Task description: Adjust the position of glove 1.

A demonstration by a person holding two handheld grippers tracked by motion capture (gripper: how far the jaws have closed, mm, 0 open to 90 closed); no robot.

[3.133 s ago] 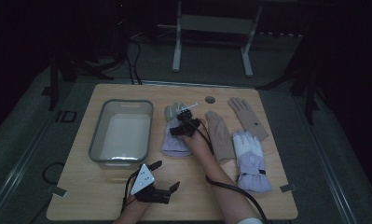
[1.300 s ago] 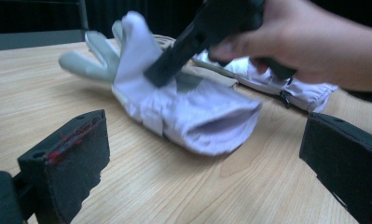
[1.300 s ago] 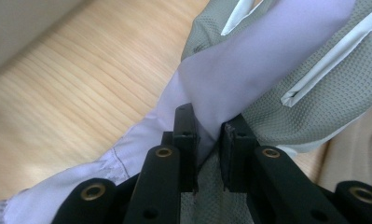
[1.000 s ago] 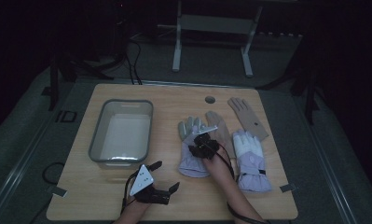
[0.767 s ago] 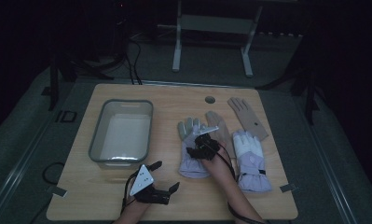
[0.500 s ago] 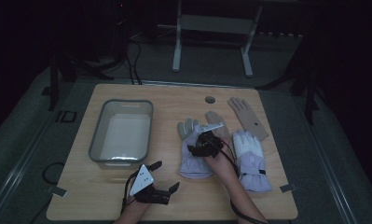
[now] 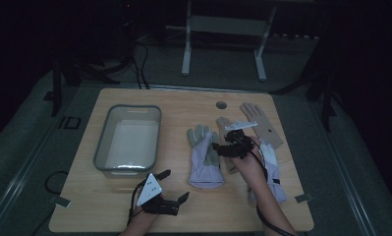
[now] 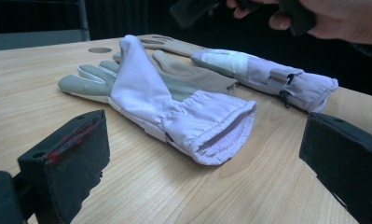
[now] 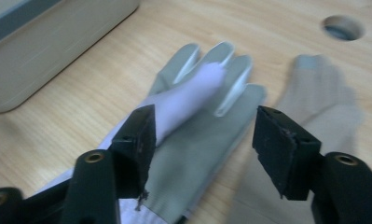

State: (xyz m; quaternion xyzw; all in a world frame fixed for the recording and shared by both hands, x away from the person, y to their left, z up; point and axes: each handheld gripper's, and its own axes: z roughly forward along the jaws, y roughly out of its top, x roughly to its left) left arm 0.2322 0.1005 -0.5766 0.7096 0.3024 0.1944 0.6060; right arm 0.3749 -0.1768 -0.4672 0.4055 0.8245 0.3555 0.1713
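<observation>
Jaws just opened, clear above lavender glove (image 7: 204,160).

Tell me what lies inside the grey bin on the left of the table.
The grey bin shows a bare pale floor with nothing lying on it. Its near wall hides a thin strip of that floor along the front edge.

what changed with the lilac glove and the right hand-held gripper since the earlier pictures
The right hand-held gripper dragged the lilac glove from near the tub toward the person and laid it out flat. Its jaws have just been opening, nothing is between them now, and it has lifted off the glove. The left hand-held gripper, the tub, the tan glove and the second lilac glove stayed put.
</observation>
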